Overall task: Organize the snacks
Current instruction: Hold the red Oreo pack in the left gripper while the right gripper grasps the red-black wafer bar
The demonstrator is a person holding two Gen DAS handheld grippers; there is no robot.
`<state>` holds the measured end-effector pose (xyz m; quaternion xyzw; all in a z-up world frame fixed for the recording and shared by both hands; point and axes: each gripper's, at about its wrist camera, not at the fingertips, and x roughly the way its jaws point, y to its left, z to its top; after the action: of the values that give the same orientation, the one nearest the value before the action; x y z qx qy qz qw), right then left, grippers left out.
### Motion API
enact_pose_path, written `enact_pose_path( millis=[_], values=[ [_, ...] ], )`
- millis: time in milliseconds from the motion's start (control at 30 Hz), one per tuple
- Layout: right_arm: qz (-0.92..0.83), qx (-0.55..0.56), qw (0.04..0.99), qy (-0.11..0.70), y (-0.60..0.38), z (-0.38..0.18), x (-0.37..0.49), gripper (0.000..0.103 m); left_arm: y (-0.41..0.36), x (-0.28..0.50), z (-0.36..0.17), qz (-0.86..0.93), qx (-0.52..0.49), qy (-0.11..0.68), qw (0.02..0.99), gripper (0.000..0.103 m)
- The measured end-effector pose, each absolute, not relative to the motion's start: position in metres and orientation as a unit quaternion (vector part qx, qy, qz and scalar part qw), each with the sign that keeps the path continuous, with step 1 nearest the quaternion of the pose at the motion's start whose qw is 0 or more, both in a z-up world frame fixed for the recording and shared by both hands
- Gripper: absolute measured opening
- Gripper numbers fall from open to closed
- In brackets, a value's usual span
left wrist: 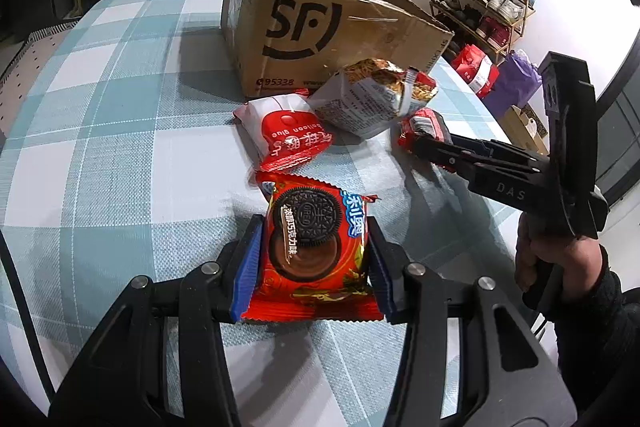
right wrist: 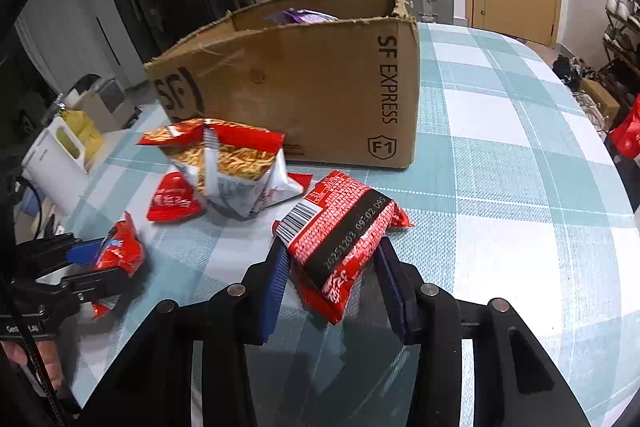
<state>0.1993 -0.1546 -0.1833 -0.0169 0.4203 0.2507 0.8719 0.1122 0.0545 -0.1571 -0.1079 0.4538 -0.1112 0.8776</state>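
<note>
Left gripper (left wrist: 314, 251) is pinching an Oreo packet (left wrist: 314, 247) between its blue pads (left wrist: 250, 267), one pad pressing each side of the red wrapper, which is lying face up on the checked table (left wrist: 120, 147) in front of the cardboard box (left wrist: 320, 31). Right gripper (right wrist: 332, 279) is sitting around a red snack packet (right wrist: 340, 243) printed with a barcode and a date; the left pad is touching the packet's edge and the right pad is standing just beside its other edge, so whether the grip is firm I cannot tell. That packet is lying tilted on the table, near the box's corner marked SF EXPRESS. In the left wrist view the same gripper is reaching in from the right side, with a person's hand (left wrist: 536, 259) wrapping its handle.

Between the two held packets and the box, a puffy noodle-snack bag (left wrist: 372, 99) is leaning against the box's front wall, partly covering a flat red and white packet (left wrist: 280, 135) that is lying beside it. Inside the box, something purple (right wrist: 304, 15) is showing above the rim.
</note>
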Motion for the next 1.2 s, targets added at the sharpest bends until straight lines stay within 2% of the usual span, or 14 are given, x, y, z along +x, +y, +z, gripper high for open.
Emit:
enact_pose_path(
  millis=[267, 367, 467, 600, 667, 733, 1200],
  values=[
    [0.267, 0.013, 0.87, 0.414, -0.168, -0.181, 0.179, 0.041, 0.047, 0.1, -0.148, -0.112, -0.101, 0.45, 0.88, 0.045],
    [0.277, 0.018, 0.867, 0.414, -0.171, -0.181, 0.173, 0.035, 0.046, 0.096, -0.145, -0.112, -0.1, 0.448, 0.881, 0.045],
    [0.275, 0.014, 0.865, 0.419, -0.175, -0.183, 0.166, 0.034, 0.044, 0.093, -0.144, -0.112, -0.099, 0.448, 0.881, 0.045],
    [0.263, 0.028, 0.868, 0.42, -0.183, -0.183, 0.168, 0.036, 0.044, 0.093, -0.145, -0.114, -0.099, 0.45, 0.88, 0.045],
    [0.264, 0.049, 0.868, 0.417, -0.188, -0.179, 0.173, 0.045, 0.043, 0.091, -0.146, -0.115, -0.099, 0.45, 0.88, 0.045],
    [0.267, 0.058, 0.869, 0.412, -0.186, -0.175, 0.177, 0.049, 0.044, 0.092, -0.148, -0.116, -0.1, 0.452, 0.879, 0.045],
    [0.26, 0.008, 0.87, 0.42, -0.147, -0.186, 0.199, 0.045, 0.057, 0.092, -0.151, -0.106, -0.111, 0.455, 0.877, 0.045]
  ],
)
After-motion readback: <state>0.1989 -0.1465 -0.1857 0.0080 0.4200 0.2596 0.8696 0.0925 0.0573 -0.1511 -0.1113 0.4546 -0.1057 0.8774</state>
